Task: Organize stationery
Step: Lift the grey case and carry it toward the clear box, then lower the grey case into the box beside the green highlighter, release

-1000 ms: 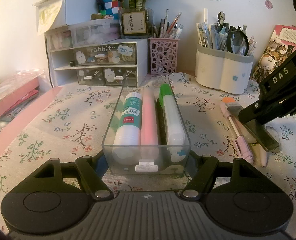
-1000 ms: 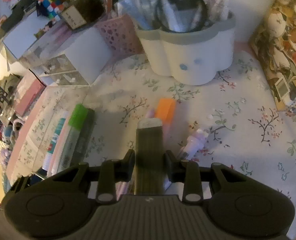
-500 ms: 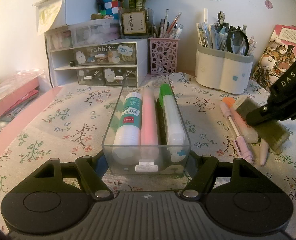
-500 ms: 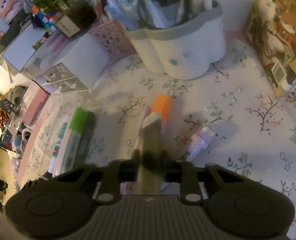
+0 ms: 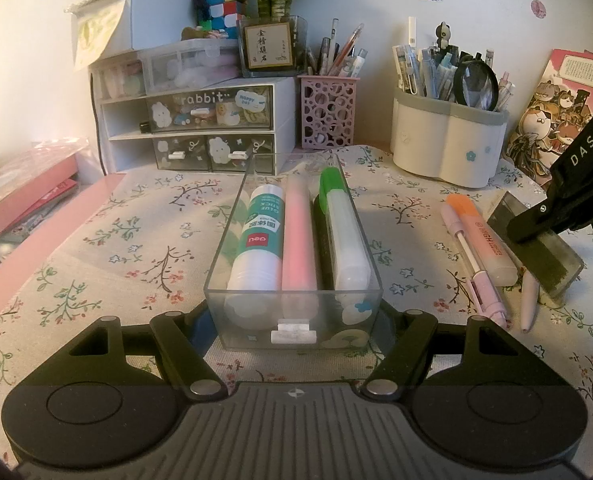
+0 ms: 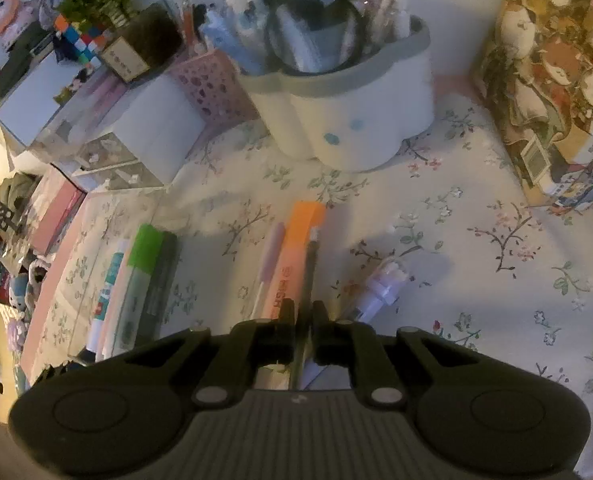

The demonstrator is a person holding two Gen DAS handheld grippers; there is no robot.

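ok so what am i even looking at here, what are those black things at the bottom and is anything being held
A person holds a gripper in each hand; each has a camera looking along its jaws, so the black shapes are the tools themselves. One picture is from the left gripper, clamping a clear tray with a glue stick, pink stick and green-capped highlighter inside. The other is from the right gripper, shut on a flat dark green slab. An orange highlighter and pink pen lie on the floral cloth.
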